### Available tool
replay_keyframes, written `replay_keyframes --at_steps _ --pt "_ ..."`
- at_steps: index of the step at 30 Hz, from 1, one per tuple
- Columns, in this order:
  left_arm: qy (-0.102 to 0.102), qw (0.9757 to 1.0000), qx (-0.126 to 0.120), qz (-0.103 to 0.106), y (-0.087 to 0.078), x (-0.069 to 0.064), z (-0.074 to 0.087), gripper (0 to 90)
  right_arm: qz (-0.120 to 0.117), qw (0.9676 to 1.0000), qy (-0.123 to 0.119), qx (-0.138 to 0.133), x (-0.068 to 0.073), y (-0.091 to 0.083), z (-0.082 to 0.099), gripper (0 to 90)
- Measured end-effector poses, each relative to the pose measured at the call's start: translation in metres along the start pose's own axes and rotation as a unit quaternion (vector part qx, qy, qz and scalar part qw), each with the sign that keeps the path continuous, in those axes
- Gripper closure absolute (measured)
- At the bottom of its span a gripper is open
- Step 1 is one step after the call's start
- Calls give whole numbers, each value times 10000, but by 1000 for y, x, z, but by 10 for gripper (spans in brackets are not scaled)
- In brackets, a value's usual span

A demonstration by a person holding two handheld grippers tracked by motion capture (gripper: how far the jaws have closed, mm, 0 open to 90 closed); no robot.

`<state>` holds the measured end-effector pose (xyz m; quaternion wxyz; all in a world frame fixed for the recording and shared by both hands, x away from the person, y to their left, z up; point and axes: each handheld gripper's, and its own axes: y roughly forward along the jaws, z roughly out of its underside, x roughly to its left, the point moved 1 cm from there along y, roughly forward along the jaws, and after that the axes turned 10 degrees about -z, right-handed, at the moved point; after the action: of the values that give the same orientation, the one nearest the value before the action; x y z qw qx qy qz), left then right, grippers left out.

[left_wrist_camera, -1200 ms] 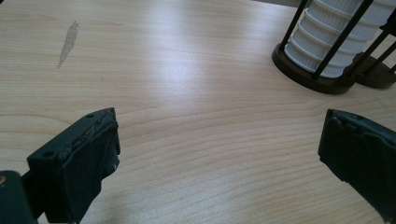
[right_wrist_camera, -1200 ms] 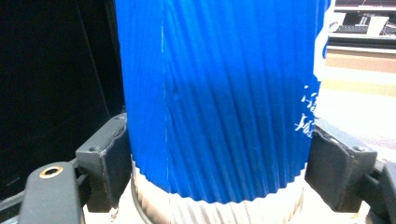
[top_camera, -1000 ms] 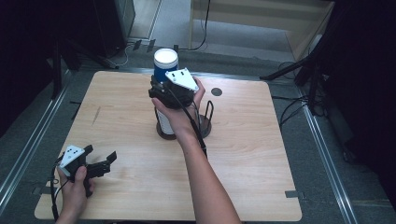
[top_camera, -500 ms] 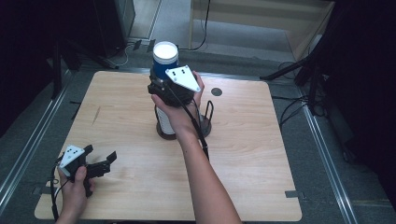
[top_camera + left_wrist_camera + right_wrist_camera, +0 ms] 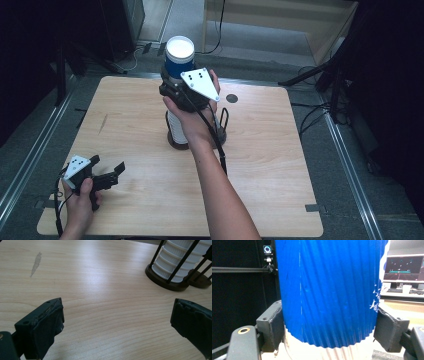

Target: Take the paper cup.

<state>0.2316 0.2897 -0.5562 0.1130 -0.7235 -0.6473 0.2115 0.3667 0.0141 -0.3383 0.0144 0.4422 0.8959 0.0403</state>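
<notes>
A pale wooden surface point(image 5: 280, 165) stands in a dark room, its near and right parts bare. Mid-surface, a black wire rack point(image 5: 222, 125) holds stacked white cups point(image 5: 175, 262). The right claw point(image 5: 329, 332) clamps a blue cup point(image 5: 179, 60) above them. The left claw point(image 5: 107, 175) hangs open near the front-left edge, holding nothing.

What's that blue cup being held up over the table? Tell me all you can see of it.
The blue cup is a ribbed, paper-looking cup with a white inside and a white lower part. It stands upright, lifted above the stack of white cups in the black wire holder. The right gripper clamps it from both sides.
</notes>
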Motion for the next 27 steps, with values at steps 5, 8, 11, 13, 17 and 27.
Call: replay_keyframes --at_steps 5,8,11,13,17,27 --pt "0 10000 1 -2 0 0 0 0 -26 9999 -38 -134 3 -2 -10 210" --pt "1 10000 0 -2 0 0 0 0 -40 9999 -50 -159 4 -2 -13 210" --pt "-5 10000 4 6 0 0 0 0 4 9997 -121 -202 4 -5 -20 209" --pt "-3 10000 2 3 0 0 0 0 35 9996 -124 -234 2 -6 -22 209" --pt "8 10000 16 3 0 0 0 0 91 9995 -136 -263 -3 -10 -26 209" --pt "22 10000 14 3 0 0 0 0 235 9993 -203 -219 -16 -24 -31 209"
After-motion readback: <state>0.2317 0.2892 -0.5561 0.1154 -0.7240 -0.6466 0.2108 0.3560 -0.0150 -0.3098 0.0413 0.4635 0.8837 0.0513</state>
